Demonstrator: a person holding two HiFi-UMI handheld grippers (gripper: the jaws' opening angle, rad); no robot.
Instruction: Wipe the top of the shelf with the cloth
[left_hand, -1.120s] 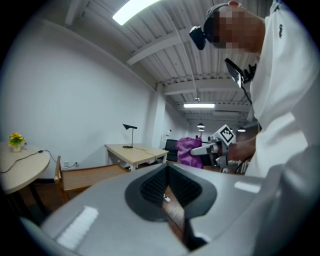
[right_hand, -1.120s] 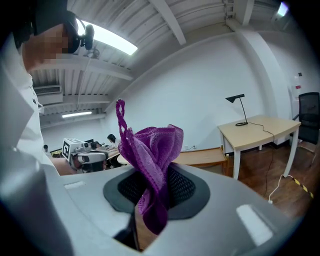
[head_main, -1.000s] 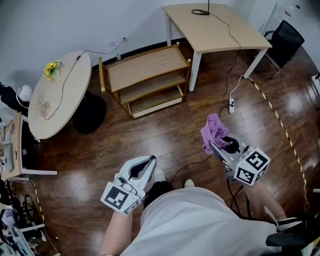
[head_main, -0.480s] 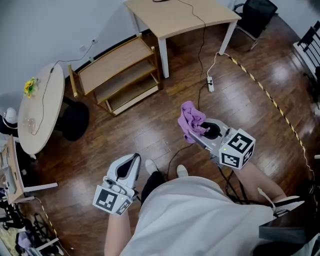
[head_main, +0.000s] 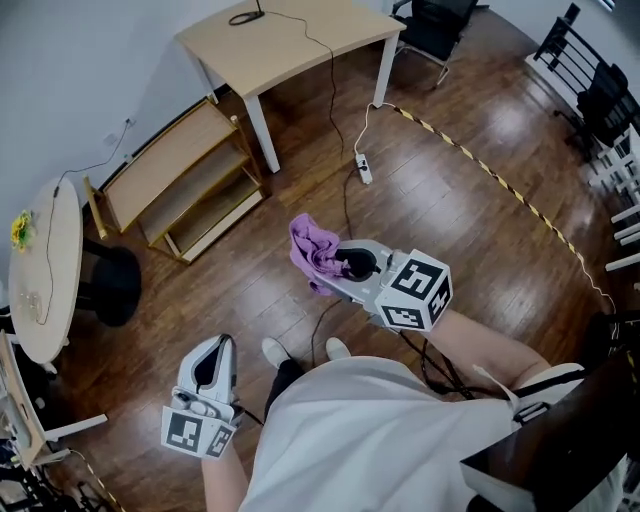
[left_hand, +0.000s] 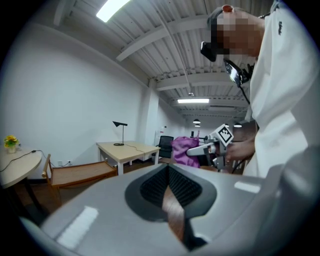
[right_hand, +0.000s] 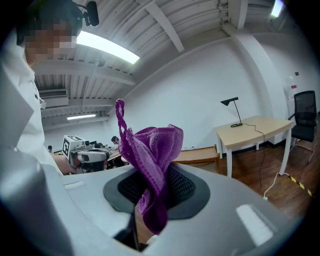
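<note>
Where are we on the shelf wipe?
Done: the cloth is clamped in the right gripper. In hand: it is held over the floor; the left gripper is shut, empty. Left: the shelf stands well away, so all wiping remains.

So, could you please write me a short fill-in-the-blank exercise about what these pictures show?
The right gripper is shut on a crumpled ____ terry cloth.
The left gripper has its jaws together with ____ between them.
The low wooden shelf has ____ tiers, and the cloth is not yet on it.
Missing words: purple; nothing; three.
</note>
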